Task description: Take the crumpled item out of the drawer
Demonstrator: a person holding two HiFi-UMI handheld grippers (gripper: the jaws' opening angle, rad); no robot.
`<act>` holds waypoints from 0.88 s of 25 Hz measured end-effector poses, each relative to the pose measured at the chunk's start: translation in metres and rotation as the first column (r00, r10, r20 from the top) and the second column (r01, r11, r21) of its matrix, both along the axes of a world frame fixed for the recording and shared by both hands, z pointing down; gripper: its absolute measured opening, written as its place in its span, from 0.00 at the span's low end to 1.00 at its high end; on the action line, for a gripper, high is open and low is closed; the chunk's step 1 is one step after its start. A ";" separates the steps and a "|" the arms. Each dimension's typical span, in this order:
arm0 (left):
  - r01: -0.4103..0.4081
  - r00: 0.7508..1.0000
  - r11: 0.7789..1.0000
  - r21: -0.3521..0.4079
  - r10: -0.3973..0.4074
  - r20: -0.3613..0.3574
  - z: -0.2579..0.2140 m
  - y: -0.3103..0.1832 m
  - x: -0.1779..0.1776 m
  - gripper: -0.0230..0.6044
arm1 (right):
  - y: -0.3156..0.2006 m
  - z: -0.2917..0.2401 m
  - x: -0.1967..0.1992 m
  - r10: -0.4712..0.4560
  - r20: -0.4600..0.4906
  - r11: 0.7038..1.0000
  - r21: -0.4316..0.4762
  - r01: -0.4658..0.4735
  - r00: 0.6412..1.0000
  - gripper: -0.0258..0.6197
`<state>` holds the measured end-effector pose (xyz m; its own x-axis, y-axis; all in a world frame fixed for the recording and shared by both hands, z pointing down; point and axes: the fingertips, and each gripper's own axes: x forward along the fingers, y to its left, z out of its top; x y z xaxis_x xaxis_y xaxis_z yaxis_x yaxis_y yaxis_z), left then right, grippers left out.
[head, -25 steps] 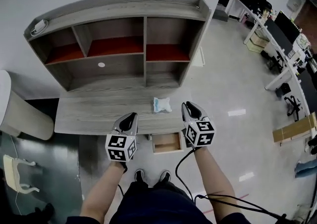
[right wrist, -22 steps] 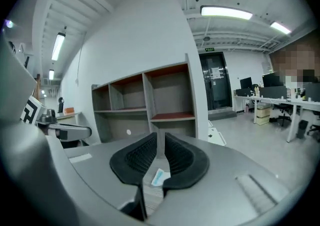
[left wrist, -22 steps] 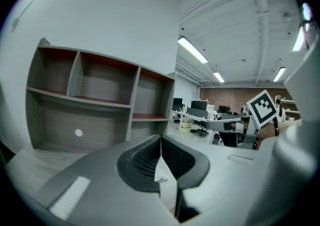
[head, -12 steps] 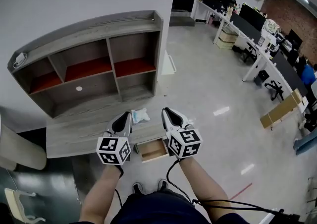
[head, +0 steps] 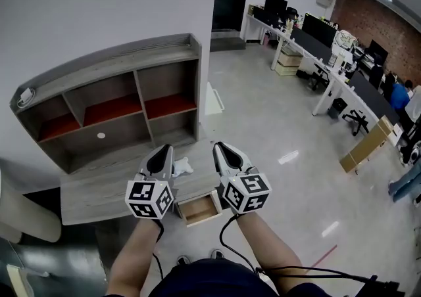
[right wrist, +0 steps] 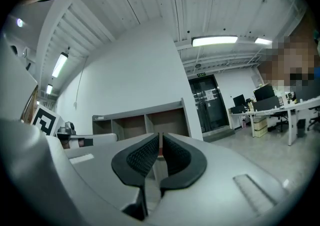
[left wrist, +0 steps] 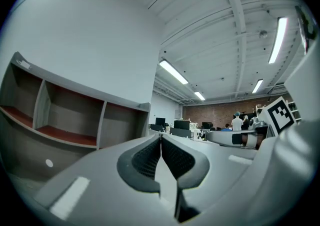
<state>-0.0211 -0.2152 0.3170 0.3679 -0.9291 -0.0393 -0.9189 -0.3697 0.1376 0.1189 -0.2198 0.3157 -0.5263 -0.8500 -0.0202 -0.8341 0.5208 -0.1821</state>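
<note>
— Status on the task?
— Done, as far as I can judge. The crumpled item lies on the surface, outside the drawer. The drawer stands pulled open under the front edge. What I can see of its inside is bare wood.

— Where exactly is the item?
— Near the front edge of the surface, at about 11 o'clock from the open drawer. It sits at 6 o'clock from the right-hand bay of the shelf unit. In the head view it shows between my two sets of fingers, partly hidden by the left set.

— Anything left to do?
— Nothing the task names. Shutting the drawer might follow, but that is my guess.

— Fingers?
— Left fingers are pressed together with the tips meeting, and they hold nothing. Right fingers are closing, down to a sliver of gap with nothing in it. Both sets are raised well above the surface and aim toward 12 o'clock at the shelf unit and the room, not at the item.

— How does the item look?
— Small and pale, white with a faint blue tinge. It is bunched and wrinkled, with an uneven outline. Probably light and soft, tissue or thin film, but I cannot tell which at this size.
</note>
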 end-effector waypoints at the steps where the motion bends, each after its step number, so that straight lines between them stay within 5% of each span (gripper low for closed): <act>1: -0.007 1.000 1.000 0.015 0.007 0.004 -0.006 0.001 0.001 0.05 | 0.001 -0.005 0.000 0.001 0.005 1.000 0.011 -0.001 1.000 0.09; 6: -0.021 1.000 0.997 0.071 0.020 0.016 -0.025 0.002 0.002 0.05 | 0.003 -0.020 -0.006 0.000 0.035 0.999 0.042 -0.001 0.999 0.08; 15: 0.026 0.999 0.999 0.035 -0.025 -0.038 -0.010 -0.004 -0.027 0.05 | -0.002 -0.010 -0.015 0.000 0.032 0.999 0.047 -0.001 0.999 0.08; 22: -0.014 1.000 0.998 0.069 0.015 -0.019 -0.010 -0.002 -0.021 0.05 | -0.006 -0.007 -0.021 0.006 0.001 0.998 0.068 -0.006 1.000 0.05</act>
